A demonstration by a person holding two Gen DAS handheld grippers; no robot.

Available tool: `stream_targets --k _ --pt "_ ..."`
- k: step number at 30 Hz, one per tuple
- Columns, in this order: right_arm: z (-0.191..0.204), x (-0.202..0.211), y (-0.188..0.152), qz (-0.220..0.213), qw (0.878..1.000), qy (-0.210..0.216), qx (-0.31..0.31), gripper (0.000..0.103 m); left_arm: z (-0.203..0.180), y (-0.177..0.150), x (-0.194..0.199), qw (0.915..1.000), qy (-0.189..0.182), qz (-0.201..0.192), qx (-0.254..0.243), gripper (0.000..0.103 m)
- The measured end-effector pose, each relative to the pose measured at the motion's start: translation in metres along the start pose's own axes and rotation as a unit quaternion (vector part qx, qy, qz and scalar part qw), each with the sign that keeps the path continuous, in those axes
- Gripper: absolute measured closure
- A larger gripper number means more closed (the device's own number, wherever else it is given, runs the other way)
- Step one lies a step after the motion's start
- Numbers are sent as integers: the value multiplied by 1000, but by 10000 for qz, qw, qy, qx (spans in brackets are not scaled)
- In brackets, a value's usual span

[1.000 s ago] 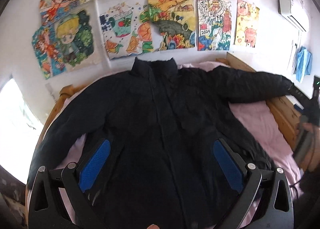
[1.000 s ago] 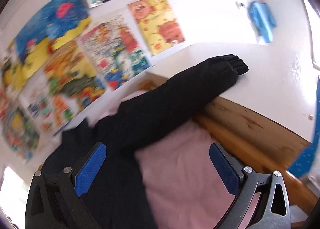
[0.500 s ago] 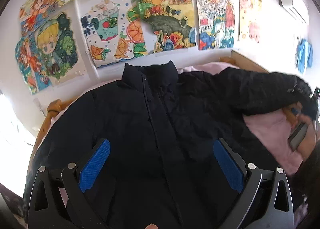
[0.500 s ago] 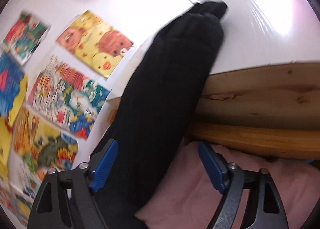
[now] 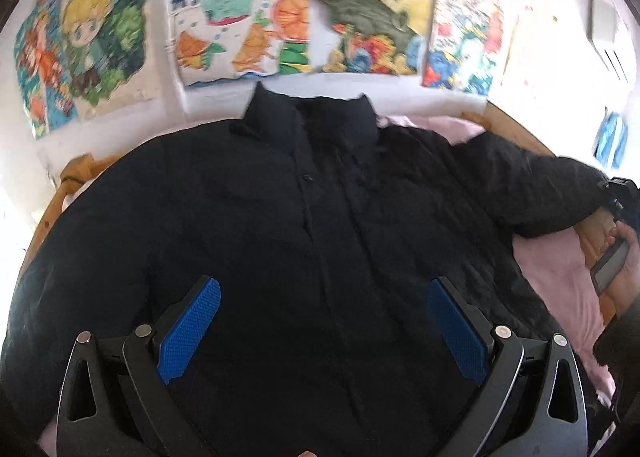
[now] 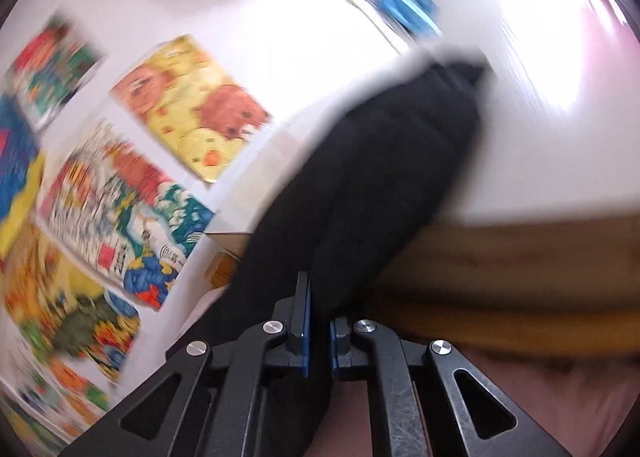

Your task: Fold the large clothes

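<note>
Two claws: right claw (image 6: 318, 341) pinches sleeve (image 6: 380, 185); left claw (image 5: 324, 325) wide.

Right wrist view motion-blurred: wall drawings (image 6: 132, 193) smeared, sleeve (image 6: 384, 185) cuff end indistinct. Left wrist view: jacket (image 5: 280, 237) hem cut off by bottom edge, behind left gripper (image 5: 324, 333); bed (image 5: 556, 269) mostly covered.

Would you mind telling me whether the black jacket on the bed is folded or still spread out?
Spread out: the black jacket lies flat, front up, collar toward the wall. Only its sleeve is pinched in the right gripper.
</note>
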State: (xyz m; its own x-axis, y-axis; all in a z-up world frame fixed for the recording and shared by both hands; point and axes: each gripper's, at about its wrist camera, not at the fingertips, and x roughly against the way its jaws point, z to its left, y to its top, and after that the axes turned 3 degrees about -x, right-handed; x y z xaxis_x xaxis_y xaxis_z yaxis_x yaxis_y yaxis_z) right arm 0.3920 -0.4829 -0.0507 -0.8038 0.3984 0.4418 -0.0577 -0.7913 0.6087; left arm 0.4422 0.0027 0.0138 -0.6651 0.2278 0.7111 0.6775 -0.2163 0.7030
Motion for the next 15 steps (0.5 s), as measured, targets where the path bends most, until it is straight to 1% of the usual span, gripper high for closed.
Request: stream_targets --k 1,4,6,7,8,9,10,11,12,14,15 --pt "23 3 2 -175 9990 17 400 96 14 3 1 9999 -39 15 155 1" --pt "79 12 2 -463 9919 166 1174 96 49 12 4 9985 -144 57 533 1" --pt "134 23 -11 -637 9786 475 1900 96 73 16 9 9966 -189 38 805 1" --pt "151 28 -18 -678 9724 583 2156 96 86 18 12 9953 -244 17 938 1" --pt "184 38 -38 -784 9558 804 2719 96 96 19 15 9943 -236 -16 1037 1" --pt "201 44 -52 -829 9442 939 3046 96 104 19 19 9934 -233 -65 1124 1" --pt "224 54 -76 -890 9232 1137 3563 96 114 18 25 9920 -284 -140 1220 1" --pt "250 65 -108 -947 8901 1339 4252 96 122 18 30 9910 -321 -183 1286 2" --pt "271 77 -145 -987 8510 1590 4908 96 130 16 34 9900 -317 -222 1353 1" --pt "293 97 -215 -840 7693 2012 6006 96 145 10 39 9874 -284 -290 1532 1" --pt "297 104 -238 -765 7407 2107 6333 96 152 7 41 9857 -304 -305 1627 1"
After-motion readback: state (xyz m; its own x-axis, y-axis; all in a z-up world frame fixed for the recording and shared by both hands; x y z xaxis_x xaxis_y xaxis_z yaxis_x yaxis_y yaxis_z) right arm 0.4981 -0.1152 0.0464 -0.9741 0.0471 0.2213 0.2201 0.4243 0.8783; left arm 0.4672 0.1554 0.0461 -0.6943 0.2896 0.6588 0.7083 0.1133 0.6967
